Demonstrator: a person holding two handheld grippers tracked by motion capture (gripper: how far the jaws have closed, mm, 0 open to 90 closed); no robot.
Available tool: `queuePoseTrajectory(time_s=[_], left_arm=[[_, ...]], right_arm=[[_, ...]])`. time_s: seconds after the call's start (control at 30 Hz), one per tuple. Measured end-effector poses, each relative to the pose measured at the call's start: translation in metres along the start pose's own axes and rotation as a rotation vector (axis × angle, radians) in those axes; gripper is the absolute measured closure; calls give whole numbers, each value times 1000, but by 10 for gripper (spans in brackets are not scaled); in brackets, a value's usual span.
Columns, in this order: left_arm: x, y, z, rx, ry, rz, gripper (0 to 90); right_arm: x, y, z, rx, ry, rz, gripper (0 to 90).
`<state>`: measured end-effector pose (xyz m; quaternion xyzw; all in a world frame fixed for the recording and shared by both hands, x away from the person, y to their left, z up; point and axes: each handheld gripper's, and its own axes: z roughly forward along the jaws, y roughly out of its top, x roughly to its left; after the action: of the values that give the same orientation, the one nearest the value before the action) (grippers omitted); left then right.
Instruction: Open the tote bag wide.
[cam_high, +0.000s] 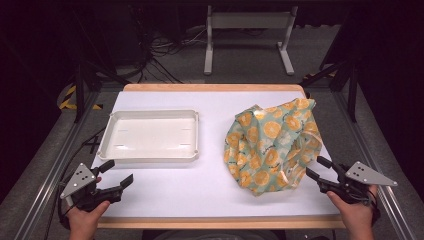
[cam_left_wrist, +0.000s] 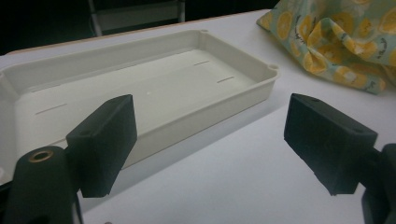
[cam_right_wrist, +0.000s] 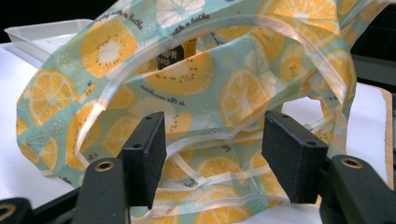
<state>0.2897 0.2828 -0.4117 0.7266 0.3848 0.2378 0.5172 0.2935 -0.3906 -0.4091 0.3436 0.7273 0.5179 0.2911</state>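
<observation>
Nearest you, your left hand (cam_high: 82, 217) holds the left gripper (cam_high: 120, 172) low over the table's (cam_high: 210, 185) near-left corner, jaws spread wide with nothing between them. In the left gripper view those jaws frame bare white tabletop, with the white tray (cam_left_wrist: 154, 84) just beyond. Your right hand (cam_high: 356, 215) holds the right gripper (cam_high: 317, 167) at the near-right edge, jaws likewise parted and empty, their tips right up against the lemon-print bag (cam_high: 272, 145). The right gripper view shows the bag's open mouth (rimmed with a clear strip) gaping close ahead of the jaws. The bag lies crumpled on the right half of the table; the tray sits on the left half, well apart from it. Past the far edge stands a grey metal frame (cam_high: 247, 30) on the floor.
</observation>
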Motion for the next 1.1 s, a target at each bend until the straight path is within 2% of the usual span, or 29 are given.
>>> queuePoseTrajectory(time_s=[0.1, 0.3, 0.57, 0.6, 0.77, 0.97, 1.1], left_arm=[[1, -1, 0, 11, 29, -19, 184], [2, 0, -1, -4, 26, -18, 180], [-1, 0, 0, -2, 27, -19, 174], [-2, 0, 0, -4, 29, -16, 174], [-2, 0, -1, -4, 30, -13, 171], [-1, -3, 6, 20, 26, -14, 170], [1, -4, 7, 25, 30, -19, 167]], right_arm=[[1, 0, 1, 4, 5, -4, 395], [0, 1, 0, 1, 9, -7, 394], [-3, 6, -4, -2, -21, -6, 389], [-4, 9, -5, -20, -10, 13, 384], [-7, 18, -4, -9, -7, 13, 380], [-21, 27, -1, 22, -49, 17, 380], [-35, 29, 2, 35, -65, 47, 380]])
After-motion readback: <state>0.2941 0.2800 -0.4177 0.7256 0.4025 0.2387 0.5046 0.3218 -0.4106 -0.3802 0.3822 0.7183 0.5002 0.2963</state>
